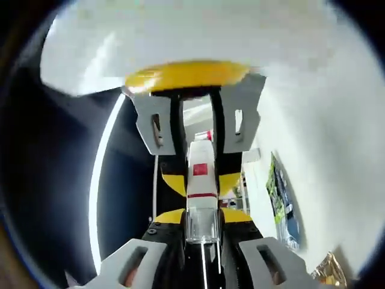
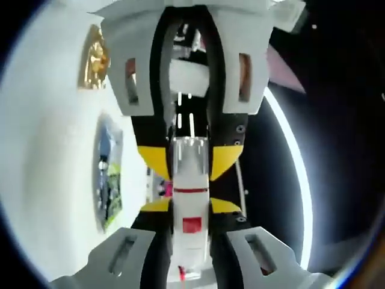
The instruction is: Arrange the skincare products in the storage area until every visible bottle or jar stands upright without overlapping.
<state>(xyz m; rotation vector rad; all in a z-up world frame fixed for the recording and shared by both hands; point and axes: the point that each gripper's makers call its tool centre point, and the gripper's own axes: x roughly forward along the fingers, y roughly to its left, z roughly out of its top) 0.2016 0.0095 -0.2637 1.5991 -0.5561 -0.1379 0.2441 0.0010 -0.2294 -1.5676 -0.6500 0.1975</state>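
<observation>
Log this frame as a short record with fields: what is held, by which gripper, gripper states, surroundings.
held item: white bottle with red label and clear cap
held by: left gripper at the clear-cap end; right gripper at the other end
bottle pose: lying along the line between the facing grippers, lifted off the surface
surroundings: white surface; green-blue packet; gold foil item

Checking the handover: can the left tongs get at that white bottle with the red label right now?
Probably yes: the bottle lies between the left tongs, with the right tongs at its far end; nothing blocks it.
</observation>
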